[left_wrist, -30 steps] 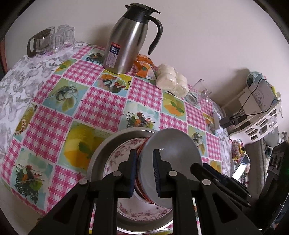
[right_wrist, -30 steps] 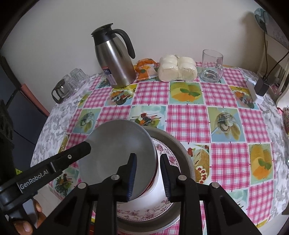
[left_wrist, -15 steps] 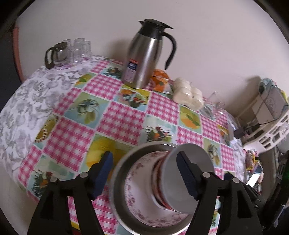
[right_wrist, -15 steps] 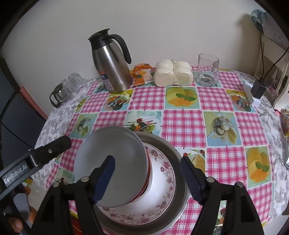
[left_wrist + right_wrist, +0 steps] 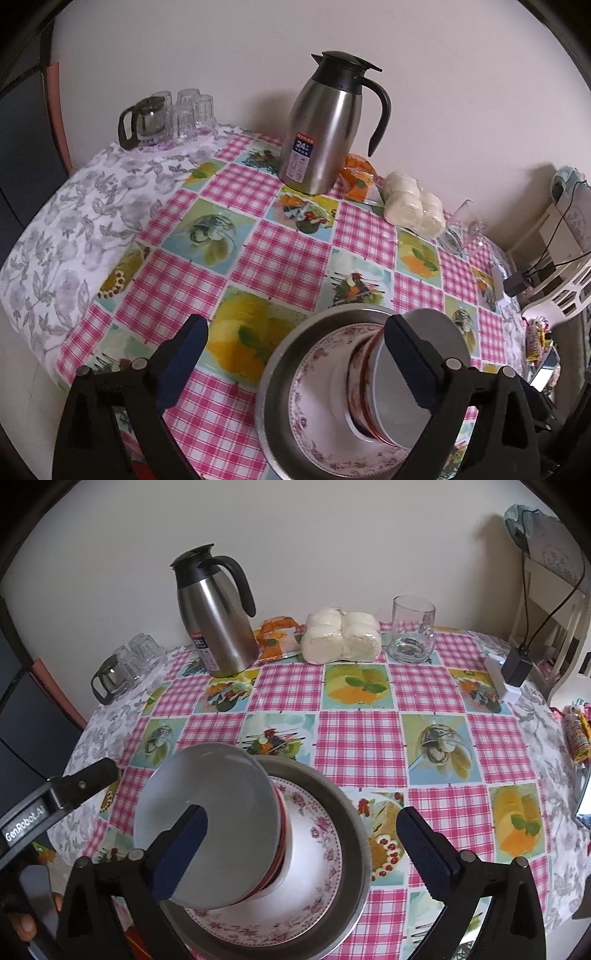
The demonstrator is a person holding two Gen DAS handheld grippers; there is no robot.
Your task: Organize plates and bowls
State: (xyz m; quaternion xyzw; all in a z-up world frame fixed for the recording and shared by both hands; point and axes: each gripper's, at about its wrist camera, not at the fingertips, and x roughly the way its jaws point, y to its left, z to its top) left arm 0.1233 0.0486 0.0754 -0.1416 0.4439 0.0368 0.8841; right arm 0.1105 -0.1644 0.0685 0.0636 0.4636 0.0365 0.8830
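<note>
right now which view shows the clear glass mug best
The right wrist view: the glass mug stands whole and unobstructed at the table's far edge, beside the pack of white buns. In the left wrist view the mug sits off to the side, distorted, blurred and hard to make out.

Black plastic tongs (image 5: 301,849), navy ribbed pads (image 5: 183,851), silver screws, white "GenRobot.AI" lettering.

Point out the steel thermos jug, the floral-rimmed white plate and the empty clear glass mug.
steel thermos jug (image 5: 218,627), right wrist view, brushed body.
floral-rimmed white plate (image 5: 314,834), right wrist view, right inner surface.
empty clear glass mug (image 5: 412,631), right wrist view, side wall.
</note>
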